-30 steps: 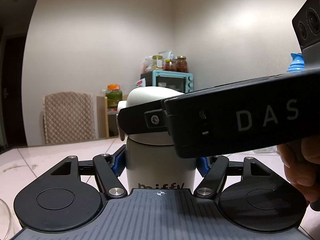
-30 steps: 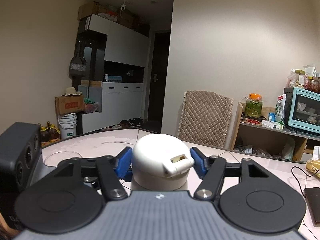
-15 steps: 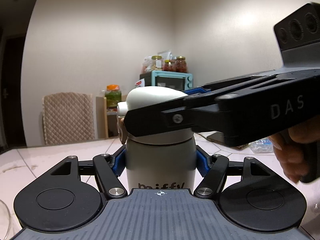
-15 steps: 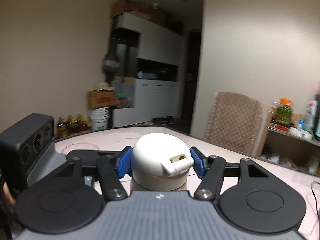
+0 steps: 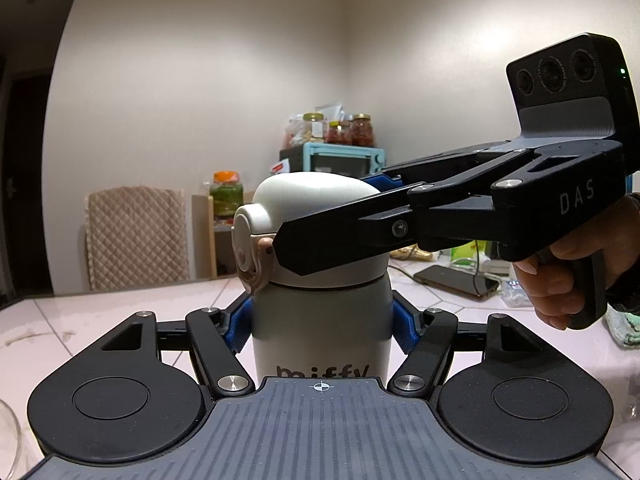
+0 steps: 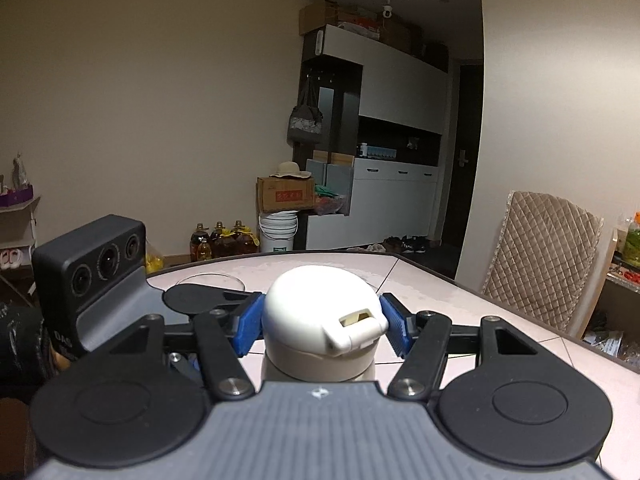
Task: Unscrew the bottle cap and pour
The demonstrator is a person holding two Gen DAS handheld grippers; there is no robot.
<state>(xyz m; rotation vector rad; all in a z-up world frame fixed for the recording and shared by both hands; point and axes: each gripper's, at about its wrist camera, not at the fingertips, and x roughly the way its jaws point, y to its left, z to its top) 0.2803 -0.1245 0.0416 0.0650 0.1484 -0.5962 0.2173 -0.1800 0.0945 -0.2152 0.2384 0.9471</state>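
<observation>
A white "miffy" bottle (image 5: 320, 328) stands upright on the pale table (image 5: 120, 312). My left gripper (image 5: 322, 326) is shut on the bottle's body, blue pads on both sides. The bottle's domed white cap (image 5: 312, 204) shows with its flip-lid hinge on the left. My right gripper (image 6: 320, 326) is shut on the cap (image 6: 320, 312), blue pads pressed against both its sides. In the left wrist view the right gripper's black fingers (image 5: 360, 232) cross the cap from the right, held by a hand (image 5: 560, 280).
A phone (image 5: 456, 280) with a cable lies on the table at the right. A glass rim (image 6: 208, 280) shows behind the left gripper. A quilted chair (image 6: 540, 260) stands by the table. A shelf holds a blue oven (image 5: 340, 158) and jars.
My right gripper has swung round the bottle with the cap in its grip; its view has turned from the chair toward the cabinets. The left gripper and bottle body have stayed still.
</observation>
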